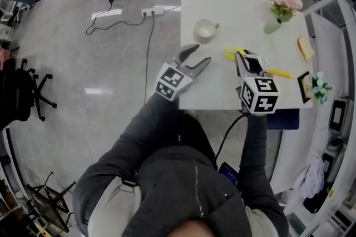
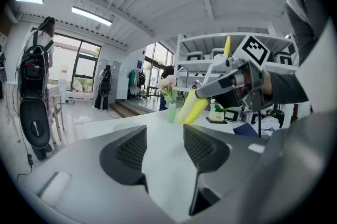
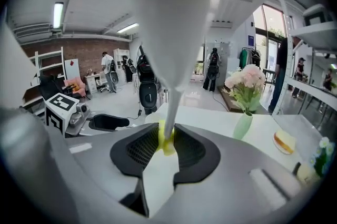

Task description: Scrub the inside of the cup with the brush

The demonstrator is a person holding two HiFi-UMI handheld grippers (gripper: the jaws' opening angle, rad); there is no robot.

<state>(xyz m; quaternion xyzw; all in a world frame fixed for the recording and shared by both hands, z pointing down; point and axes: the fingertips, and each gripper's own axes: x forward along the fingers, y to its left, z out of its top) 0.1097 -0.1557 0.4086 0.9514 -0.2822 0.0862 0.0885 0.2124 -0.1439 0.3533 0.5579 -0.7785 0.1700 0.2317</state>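
- Left gripper (image 2: 163, 153) fingers (image 2: 129, 152) released, nothing between; right gripper (image 3: 167, 143) grasping the yellow brush (image 1: 281, 73).
- White table (image 1: 222, 94) beneath both.
- Cup (image 1: 204, 29) upright there, twelve o'clock from the left gripper.

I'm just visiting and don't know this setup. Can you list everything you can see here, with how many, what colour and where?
table: one, white, in front of the person
cup: one, cream-white, upright on the table's far left part
brush: one, yellow, held above the table
vase of flowers: one, pale green with pink blooms, on the far right of the table
small potted plant: one, green, at the table's right edge
power strip: one, white, on the floor beyond the table
office chair: one, black, on the floor at left
left gripper: one, grey, jaws apart, empty
right gripper: one, grey, closed on the brush
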